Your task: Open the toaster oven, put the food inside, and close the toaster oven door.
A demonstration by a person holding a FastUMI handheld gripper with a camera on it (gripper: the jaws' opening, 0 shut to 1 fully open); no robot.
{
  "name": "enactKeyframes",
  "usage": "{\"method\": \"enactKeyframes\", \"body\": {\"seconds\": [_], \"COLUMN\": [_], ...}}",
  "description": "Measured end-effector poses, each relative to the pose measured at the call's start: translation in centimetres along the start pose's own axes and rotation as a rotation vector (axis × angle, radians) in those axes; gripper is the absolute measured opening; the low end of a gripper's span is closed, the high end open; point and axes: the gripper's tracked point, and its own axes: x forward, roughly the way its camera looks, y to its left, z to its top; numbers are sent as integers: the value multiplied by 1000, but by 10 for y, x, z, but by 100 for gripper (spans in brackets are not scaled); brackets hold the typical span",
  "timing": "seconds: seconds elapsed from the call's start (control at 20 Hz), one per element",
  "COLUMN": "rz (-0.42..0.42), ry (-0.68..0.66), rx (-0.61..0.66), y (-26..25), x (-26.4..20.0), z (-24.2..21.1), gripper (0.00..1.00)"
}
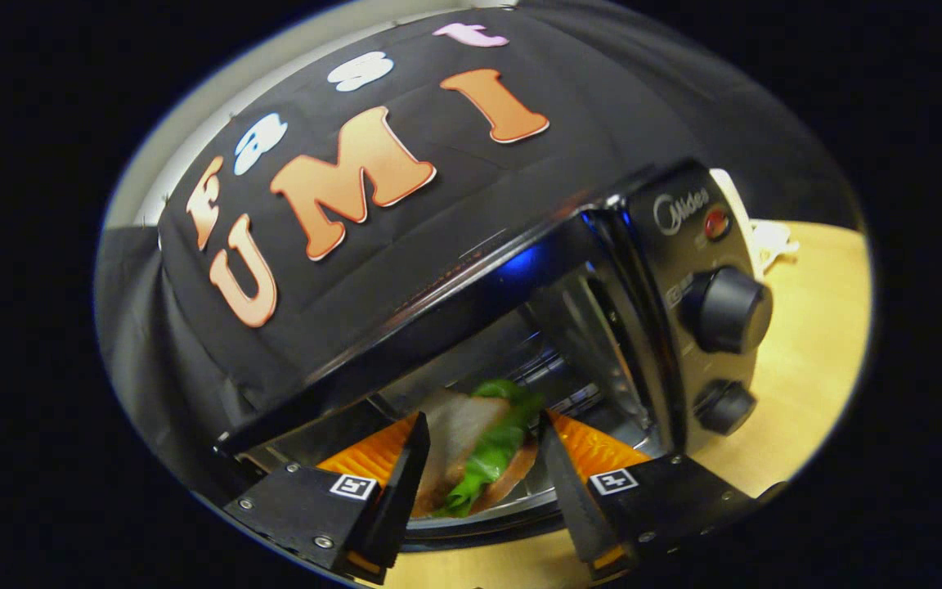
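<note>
- Gripper (483, 433): both fingers press on the sandwich (479, 458), one on each side; the jaws are pinched onto it.
- Sandwich: two slices of bread with a green lettuce leaf showing at the near edge and the far end. It sits between the fingers and reaches ahead of them into the mouth of the toaster oven (569, 327). Whether its underside touches the rack cannot be told.
- Toaster oven: directly ahead of the fingers, door down, cavity exposed. A bright metal interior wall and rack bars show beyond the sandwich. The whole scene appears tilted in this view.
- Oven door (471, 532): lowered, its curved edge lies just beneath the fingers and the sandwich.
- Control panel (696, 303): to the right of the cavity, beyond the right finger. It carries a red indicator light (716, 222), a large upper knob (728, 311) and a smaller lower knob (724, 406).
- Surface: a pale wooden table (806, 368) bears the oven; bare wood shows to the right of the oven and below the door.
- A small white object (769, 245) lies on the table behind the oven's right side; its nature cannot be told.
- Room: black cloth wall (585, 90) hangs behind and above the oven; a strip of pale wall (193, 123) shows past the cloth's upper left edge.
</note>
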Motion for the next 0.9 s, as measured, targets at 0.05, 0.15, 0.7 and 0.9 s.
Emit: {"method": "enactKeyframes", "body": {"seconds": [0.05, 0.15, 0.7, 0.9], "rz": [-3, -5, 135, 136], "ry": [16, 98, 228, 307], "rx": [-36, -86, -402, -425], "y": [-4, -11, -16, -30], "x": [-6, -24, -165, -194], "z": [-1, -10, -48, -75], "gripper": [87, 93, 95, 95]}}
